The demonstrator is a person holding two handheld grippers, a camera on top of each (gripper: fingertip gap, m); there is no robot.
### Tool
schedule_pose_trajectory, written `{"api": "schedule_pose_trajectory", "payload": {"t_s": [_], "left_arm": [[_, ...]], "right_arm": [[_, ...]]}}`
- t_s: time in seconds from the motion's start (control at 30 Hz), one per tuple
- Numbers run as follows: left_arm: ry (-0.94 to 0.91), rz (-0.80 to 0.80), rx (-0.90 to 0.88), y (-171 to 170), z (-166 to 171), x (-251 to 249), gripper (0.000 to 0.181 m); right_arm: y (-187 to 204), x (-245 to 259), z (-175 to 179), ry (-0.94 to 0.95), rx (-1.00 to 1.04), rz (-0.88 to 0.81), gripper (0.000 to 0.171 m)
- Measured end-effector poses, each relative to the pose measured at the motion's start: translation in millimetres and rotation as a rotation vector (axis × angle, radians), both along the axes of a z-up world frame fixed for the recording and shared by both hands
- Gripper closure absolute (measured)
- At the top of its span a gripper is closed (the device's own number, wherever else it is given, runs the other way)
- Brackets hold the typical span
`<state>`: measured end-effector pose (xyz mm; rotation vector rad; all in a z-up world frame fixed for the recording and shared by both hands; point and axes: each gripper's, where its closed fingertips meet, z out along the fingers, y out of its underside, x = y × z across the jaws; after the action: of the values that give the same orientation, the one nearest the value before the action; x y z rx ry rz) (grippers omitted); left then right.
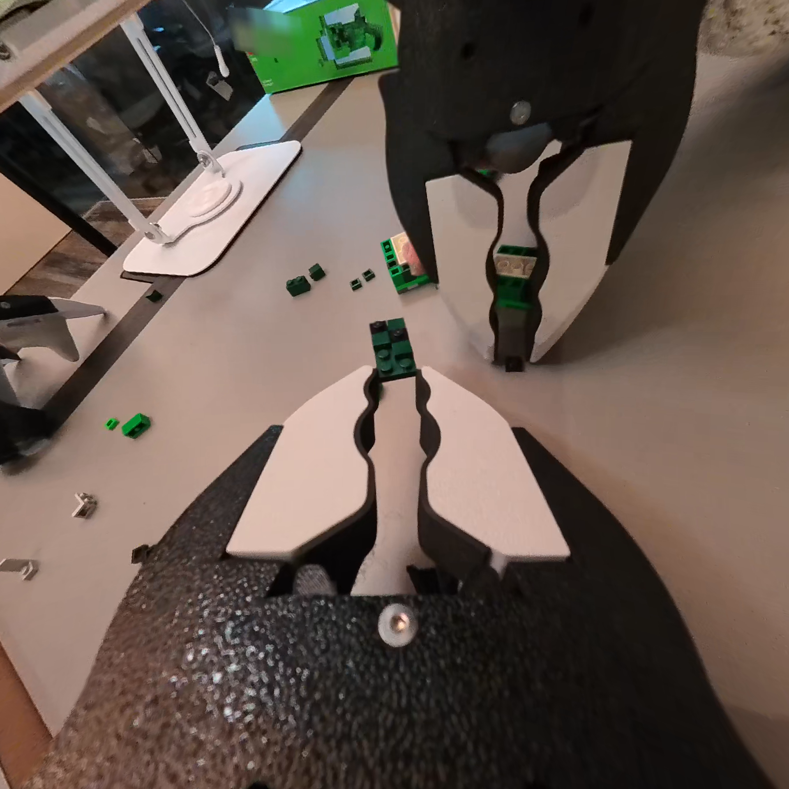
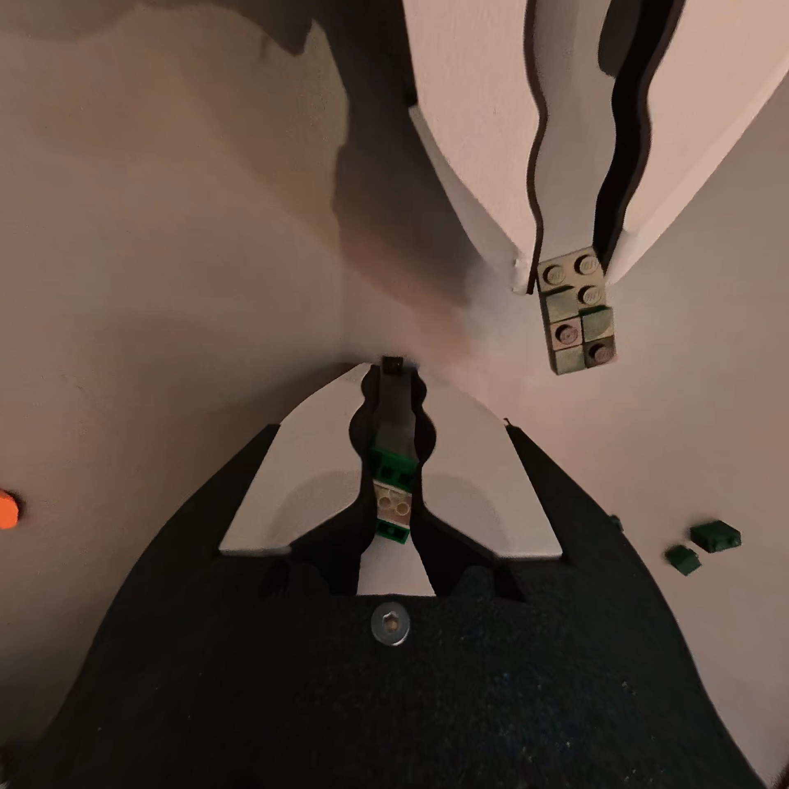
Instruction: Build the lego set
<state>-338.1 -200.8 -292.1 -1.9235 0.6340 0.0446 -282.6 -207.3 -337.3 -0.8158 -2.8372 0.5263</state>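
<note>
Left gripper (image 1: 396, 375) closed on dark green plate (image 1: 393, 348), studs up for joining; right gripper (image 2: 393, 366) closed on small black piece (image 2: 393, 364), over bench (image 1: 256, 341).

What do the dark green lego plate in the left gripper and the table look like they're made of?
The dark green lego plate looks like hard moulded plastic with a slight sheen: crisp studs and edges. The table seems a smooth matt laminate, beige, without visible grain, though the actual core can't be told.
</note>
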Motion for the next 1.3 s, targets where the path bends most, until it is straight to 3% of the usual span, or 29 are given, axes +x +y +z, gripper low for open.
{"api": "schedule_pose_trajectory", "payload": {"t_s": [0.27,0.5,1.3], "left_arm": [[0.011,-0.024,-0.037,-1,-6,4,0.166],[0.009,-0.214,-0.087,-1,-14,49,0.166],[-0.035,-0.325,-0.061,-6,-7,69,0.166]], "right_arm": [[-3,11,9,0.005,-0.025,0.012,0.163],[6,19,53,0.233,-0.089,-0.038,0.164],[0,12,49,0.241,-0.059,0.032,0.163]]}}
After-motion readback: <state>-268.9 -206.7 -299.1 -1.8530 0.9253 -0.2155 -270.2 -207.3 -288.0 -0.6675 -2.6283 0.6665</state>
